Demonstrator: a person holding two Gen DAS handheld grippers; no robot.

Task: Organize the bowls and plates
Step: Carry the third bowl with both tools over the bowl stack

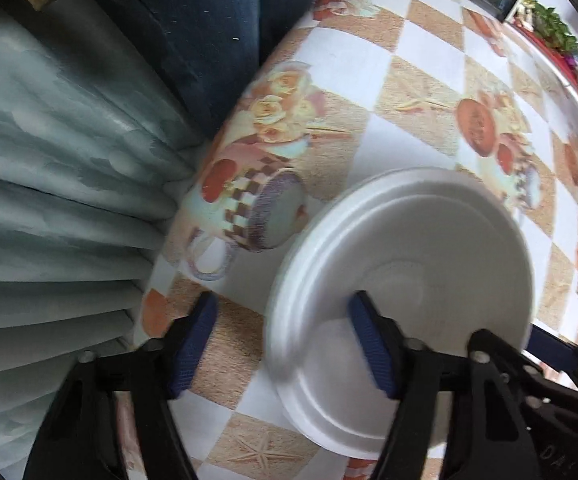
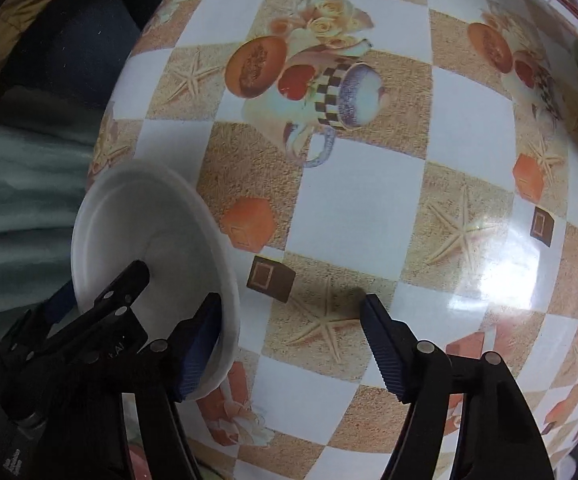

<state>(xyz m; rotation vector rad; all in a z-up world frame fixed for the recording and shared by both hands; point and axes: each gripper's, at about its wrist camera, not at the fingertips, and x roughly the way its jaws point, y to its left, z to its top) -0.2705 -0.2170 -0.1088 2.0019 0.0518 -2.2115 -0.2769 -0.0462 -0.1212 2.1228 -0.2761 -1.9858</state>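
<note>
A round white foam plate (image 1: 401,280), ridged at the rim, lies on the glossy checkered table (image 2: 353,216) near its left edge. Only the left view shows the pleated grey curtain (image 1: 49,200) beside it. The left tool (image 1: 281,344) straddles the plate's left rim, jaws parted. The right tool (image 2: 289,344) straddles the right rim, open, one pad (image 2: 199,344) over the plate.

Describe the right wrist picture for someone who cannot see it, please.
A white foam plate lies near the edge of a table covered in a checkered cloth printed with starfish and fruit. Both grippers reach over the plate's rim: the right gripper stands open, one finger over the plate, the left gripper beside it.
</note>
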